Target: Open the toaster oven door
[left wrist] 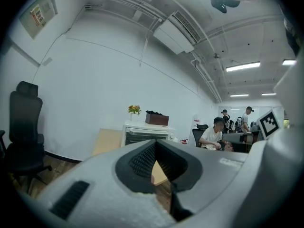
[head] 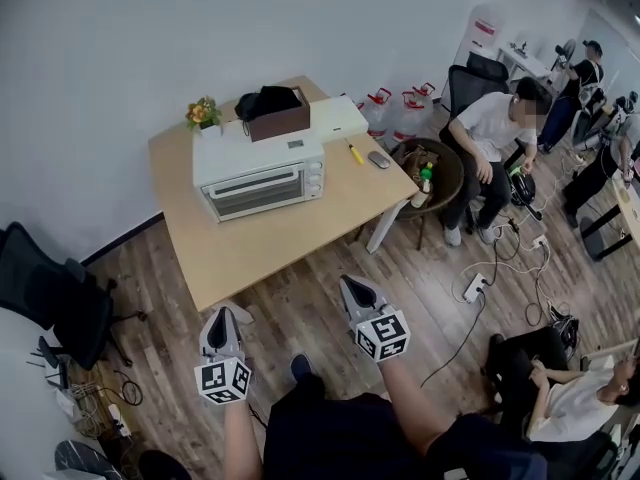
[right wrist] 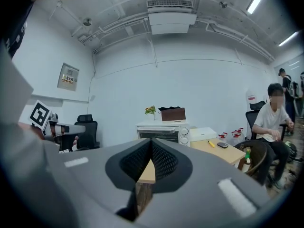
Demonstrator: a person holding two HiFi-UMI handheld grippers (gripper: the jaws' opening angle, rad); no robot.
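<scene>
Left gripper (head: 222, 314) and right gripper (head: 352, 287), held side by side above the wood floor (head: 300, 313), short of the bench (head: 270, 248). Each gripper has its jaws closed together at the tips, with nothing between them. Ahead of both grippers and well apart from them, the toaster oven (head: 262, 176) stands on the bench's far part, its door (head: 258, 194) closed and facing the grippers. On the oven: a brown box (head: 282, 120) and a small flower pot (head: 204, 115). Right of the right gripper, a seated person (head: 495, 138); left of the left gripper, a black chair (head: 50, 293).
</scene>
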